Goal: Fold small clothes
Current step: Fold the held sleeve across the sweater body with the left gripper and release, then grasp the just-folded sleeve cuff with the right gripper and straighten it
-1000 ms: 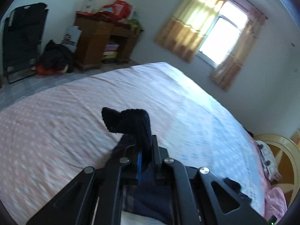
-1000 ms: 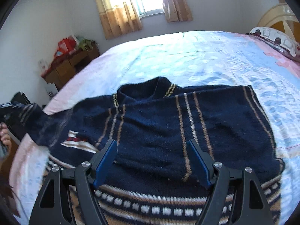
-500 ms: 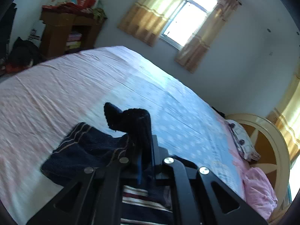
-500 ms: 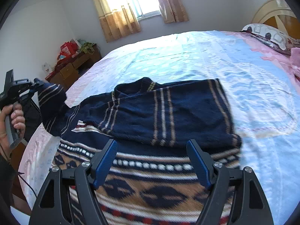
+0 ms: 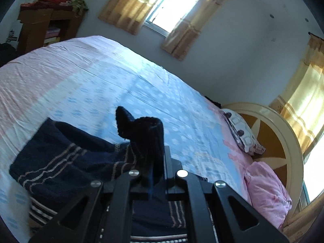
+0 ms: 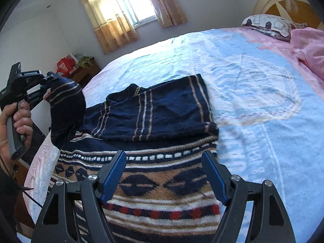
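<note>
— How many clothes?
— One sweater [image 6: 154, 125] on the bed [image 6: 253, 93], one sleeve [image 6: 66, 103] pinched in the left claw [image 5: 156, 162].
— The right claw [image 6: 164, 174]?
— Gaping above the hem (sleeve has swung further inward).

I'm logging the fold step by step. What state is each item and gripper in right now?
Sweater: lying on the bed, top part folded down over the patterned body.
Left sleeve: lifted off the bed, pinched at the cuff.
Left gripper: shut on the sleeve.
Right gripper: open, above the sweater's patterned body, holding nothing.
Curtains: drawn apart.
</note>
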Motion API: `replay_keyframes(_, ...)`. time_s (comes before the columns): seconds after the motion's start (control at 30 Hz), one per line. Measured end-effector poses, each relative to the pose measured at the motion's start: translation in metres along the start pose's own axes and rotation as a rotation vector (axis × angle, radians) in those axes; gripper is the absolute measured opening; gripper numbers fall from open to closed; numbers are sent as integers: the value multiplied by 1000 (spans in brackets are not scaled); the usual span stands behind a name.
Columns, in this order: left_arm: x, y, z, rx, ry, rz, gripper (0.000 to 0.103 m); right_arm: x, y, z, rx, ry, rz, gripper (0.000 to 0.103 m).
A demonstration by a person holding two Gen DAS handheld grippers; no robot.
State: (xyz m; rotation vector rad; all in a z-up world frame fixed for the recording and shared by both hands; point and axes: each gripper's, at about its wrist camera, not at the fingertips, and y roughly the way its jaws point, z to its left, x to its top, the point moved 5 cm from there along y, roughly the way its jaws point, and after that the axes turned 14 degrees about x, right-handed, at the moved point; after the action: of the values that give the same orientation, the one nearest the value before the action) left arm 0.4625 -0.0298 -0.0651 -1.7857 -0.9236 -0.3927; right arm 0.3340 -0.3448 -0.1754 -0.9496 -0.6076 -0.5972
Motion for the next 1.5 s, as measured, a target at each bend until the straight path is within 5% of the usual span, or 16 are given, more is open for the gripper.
replay_keyframes(0.5, -53, 54, -59, 71, 93, 40, 8, -13, -4, -14, 9, 21, -18, 77)
replay_keyframes(0.7, -83, 68, -83, 108, 224, 68, 28, -19, 3, -14, 14, 9, -4, 77)
replay_keyframes(0.8, -94, 55, -87, 131, 339, 23, 60, -21, 5, -19, 20, 30, -1, 77)
replay_keyframes(0.87, -97, 40, -81, 135, 399, -29, 70, -22, 6, -24, 20, 49, 2, 77)
replay_keyframes(1.03, -95, 13, -17, 272, 481, -131, 90, -15, 0, -15, 19, 14, 16, 77)
replay_keyframes(1.27, -87, 6, 110, 506, 366, -120, 90, 20, 25, 22, 134, -16, 146, 77)
replay_keyframes(1.5, -102, -2, 175, 407, 114, -52, 90, 56, 113, 31, 144, 67, 234, 68)
